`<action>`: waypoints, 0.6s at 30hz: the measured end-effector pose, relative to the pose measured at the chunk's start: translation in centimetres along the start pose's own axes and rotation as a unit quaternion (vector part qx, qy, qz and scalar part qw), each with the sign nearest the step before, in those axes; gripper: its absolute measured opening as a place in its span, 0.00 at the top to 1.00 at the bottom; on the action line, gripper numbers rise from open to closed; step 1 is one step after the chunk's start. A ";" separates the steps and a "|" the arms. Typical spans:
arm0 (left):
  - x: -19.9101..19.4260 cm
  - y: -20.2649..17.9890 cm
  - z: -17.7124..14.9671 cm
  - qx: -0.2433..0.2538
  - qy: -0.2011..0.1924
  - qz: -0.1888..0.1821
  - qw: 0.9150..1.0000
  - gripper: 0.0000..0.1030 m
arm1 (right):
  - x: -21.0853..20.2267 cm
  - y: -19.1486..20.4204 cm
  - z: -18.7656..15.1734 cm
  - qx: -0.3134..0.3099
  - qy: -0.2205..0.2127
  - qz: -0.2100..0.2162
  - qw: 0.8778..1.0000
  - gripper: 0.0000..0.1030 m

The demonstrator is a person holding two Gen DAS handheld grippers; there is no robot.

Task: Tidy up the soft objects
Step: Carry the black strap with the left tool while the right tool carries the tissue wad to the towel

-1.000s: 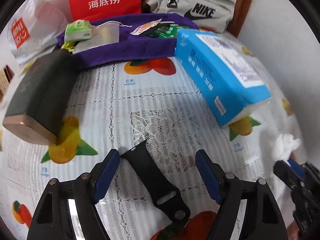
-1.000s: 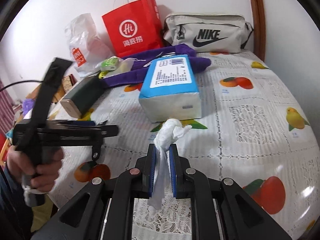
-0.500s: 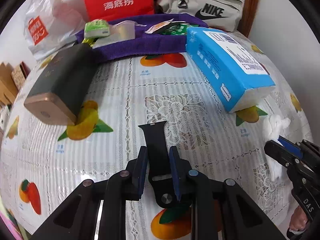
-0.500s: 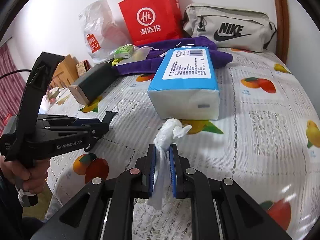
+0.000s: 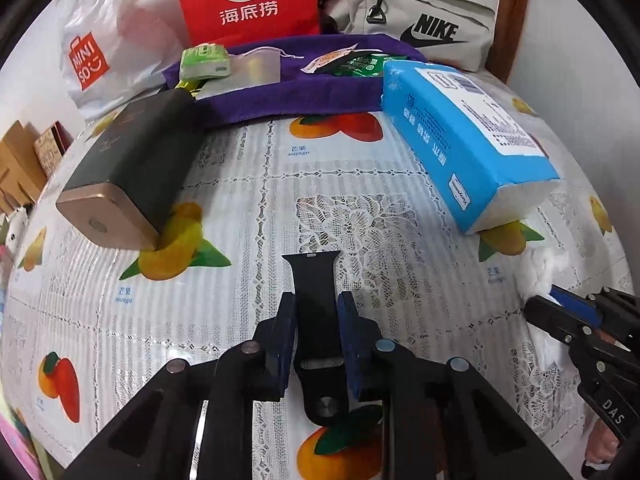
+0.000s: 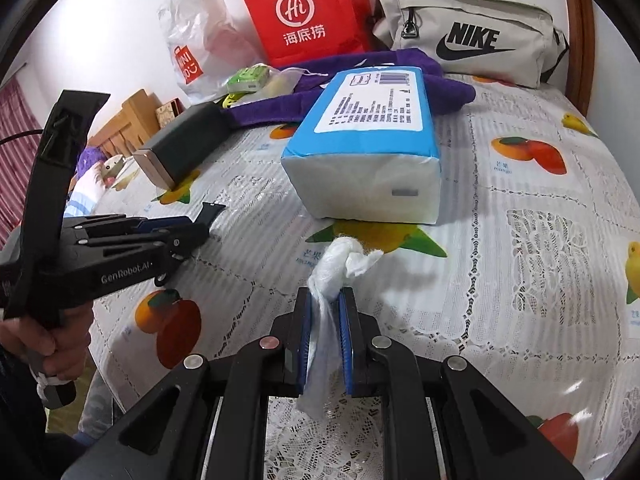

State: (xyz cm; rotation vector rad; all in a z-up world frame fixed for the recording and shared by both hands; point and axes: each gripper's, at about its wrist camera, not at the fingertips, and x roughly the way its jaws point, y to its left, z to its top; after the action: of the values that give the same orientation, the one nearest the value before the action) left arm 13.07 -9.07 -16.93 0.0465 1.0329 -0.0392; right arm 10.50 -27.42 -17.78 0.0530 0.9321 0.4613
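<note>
A black watch strap point(image 5: 314, 280) lies on the fruit-printed tablecloth point(image 5: 248, 216), its wide end pointing away. My left gripper point(image 5: 316, 304) has its jaws closing, and the blue pads touch both edges of the strap. In the right wrist view the left gripper point(image 6: 200, 226) comes in from the left, held by a hand, with the strap's tip point(image 6: 211, 210) sticking out. My right gripper point(image 6: 325, 298) is shut on a crumpled white tissue point(image 6: 340, 258), just above the cloth. In the left wrist view the right gripper point(image 5: 560, 306) and the tissue point(image 5: 550, 274) sit at the right edge.
A blue tissue pack point(image 5: 460, 136) lies to the right, a dark box with a gold end point(image 5: 128, 176) to the left. Behind them a purple cloth point(image 5: 296, 88) carries small packets. A red paper bag point(image 5: 244, 0), a grey Nike bag point(image 5: 420, 20) and a white plastic bag point(image 5: 100, 52) line the wall.
My left jaws came together from wide apart onto the black strap, which now lies straight between the pads. The right gripper drifted slightly, still holding the tissue.
</note>
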 end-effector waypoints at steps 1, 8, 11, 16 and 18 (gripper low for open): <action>-0.1 0.3 -0.1 -0.005 0.001 -0.006 1.000 0.80 | 0.0 0.1 0.0 -0.001 -0.002 -0.004 1.000 0.87; -0.7 2.5 -0.9 -0.015 0.002 -0.022 1.000 0.81 | -1.4 1.0 -0.4 0.014 -0.029 -0.023 0.999 0.87; -1.2 3.7 -1.3 -0.017 -0.003 -0.028 0.999 0.81 | -2.1 1.5 -0.7 0.021 -0.036 -0.038 0.998 0.87; -2.1 5.6 -1.6 -0.016 -0.014 -0.039 0.999 0.81 | -3.2 2.0 -1.1 0.033 -0.049 -0.059 0.996 0.87; -2.5 6.5 -1.8 -0.017 -0.019 -0.042 0.999 0.81 | -3.5 2.0 -1.1 0.042 -0.053 -0.069 0.995 0.87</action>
State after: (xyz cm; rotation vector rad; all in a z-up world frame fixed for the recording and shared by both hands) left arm 10.61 -2.41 -15.59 -0.0288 0.9971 -0.0981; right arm 7.19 -27.24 -15.28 0.0882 0.8441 0.2893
